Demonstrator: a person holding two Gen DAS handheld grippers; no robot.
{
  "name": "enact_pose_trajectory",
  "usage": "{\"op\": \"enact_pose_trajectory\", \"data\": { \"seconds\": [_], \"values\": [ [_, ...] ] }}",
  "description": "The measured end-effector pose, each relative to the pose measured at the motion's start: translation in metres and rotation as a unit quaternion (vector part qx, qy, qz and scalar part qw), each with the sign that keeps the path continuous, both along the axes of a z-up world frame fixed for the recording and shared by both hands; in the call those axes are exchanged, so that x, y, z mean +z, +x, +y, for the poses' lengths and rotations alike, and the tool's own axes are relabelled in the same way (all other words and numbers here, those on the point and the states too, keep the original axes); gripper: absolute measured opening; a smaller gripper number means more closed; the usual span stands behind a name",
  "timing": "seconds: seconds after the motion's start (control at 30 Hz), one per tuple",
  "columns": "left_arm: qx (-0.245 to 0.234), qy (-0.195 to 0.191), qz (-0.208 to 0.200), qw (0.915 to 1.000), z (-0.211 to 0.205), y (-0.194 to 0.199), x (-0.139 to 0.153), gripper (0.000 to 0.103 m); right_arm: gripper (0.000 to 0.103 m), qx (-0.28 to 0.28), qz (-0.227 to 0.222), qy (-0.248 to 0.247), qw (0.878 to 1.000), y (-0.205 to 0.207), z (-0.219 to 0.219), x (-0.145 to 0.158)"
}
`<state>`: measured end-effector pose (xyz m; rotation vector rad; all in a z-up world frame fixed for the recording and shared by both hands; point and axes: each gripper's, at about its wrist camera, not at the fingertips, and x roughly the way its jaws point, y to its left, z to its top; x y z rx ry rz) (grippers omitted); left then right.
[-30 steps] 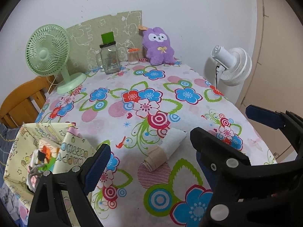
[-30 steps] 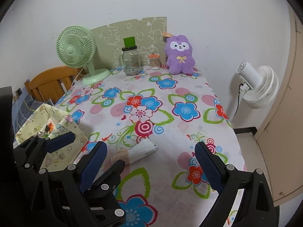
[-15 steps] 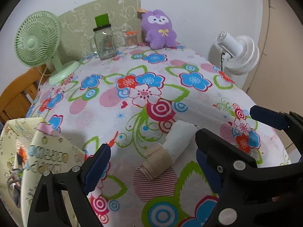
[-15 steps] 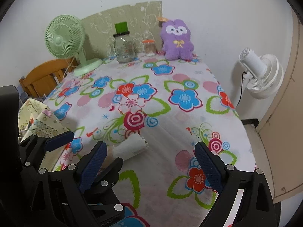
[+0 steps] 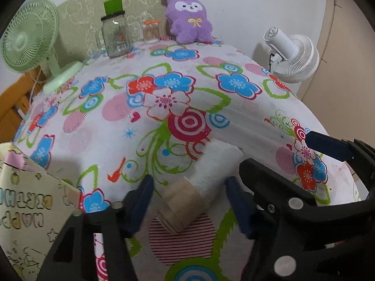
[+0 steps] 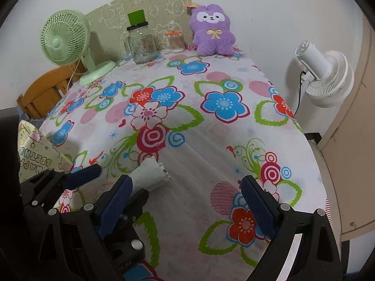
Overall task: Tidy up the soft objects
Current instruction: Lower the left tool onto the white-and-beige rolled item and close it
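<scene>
the bag reads "happy birthday". the left gripper is closing around a white-and-beige rolled cloth, pads not touching; the right gripper gapes, empty.

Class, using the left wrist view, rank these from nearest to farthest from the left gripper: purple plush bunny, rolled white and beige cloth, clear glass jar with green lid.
1. Rolled white and beige cloth, between the closing left gripper fingers.
2. Clear glass jar with green lid, far left.
3. Purple plush bunny, by the back wall, only slightly beyond the jar.
</scene>
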<state>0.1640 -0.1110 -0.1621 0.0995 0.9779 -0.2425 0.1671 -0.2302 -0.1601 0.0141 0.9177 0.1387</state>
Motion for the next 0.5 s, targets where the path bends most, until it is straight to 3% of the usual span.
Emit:
{"op": "enact_pose_trajectory", "data": {
  "seconds": [0.3, 0.5],
  "values": [
    [-0.002, -0.015, 0.014, 0.9998, 0.003, -0.002, 0.001, 0.022, 0.096, 0.002, 0.001, -0.005, 1.000, 0.001, 0.003, -0.001],
    [-0.004, -0.017, 0.000, 0.9999, 0.004, -0.010, 0.011, 0.019, 0.096, 0.004, -0.006, -0.006, 1.000, -0.004, 0.007, 0.005]
  ]
}}
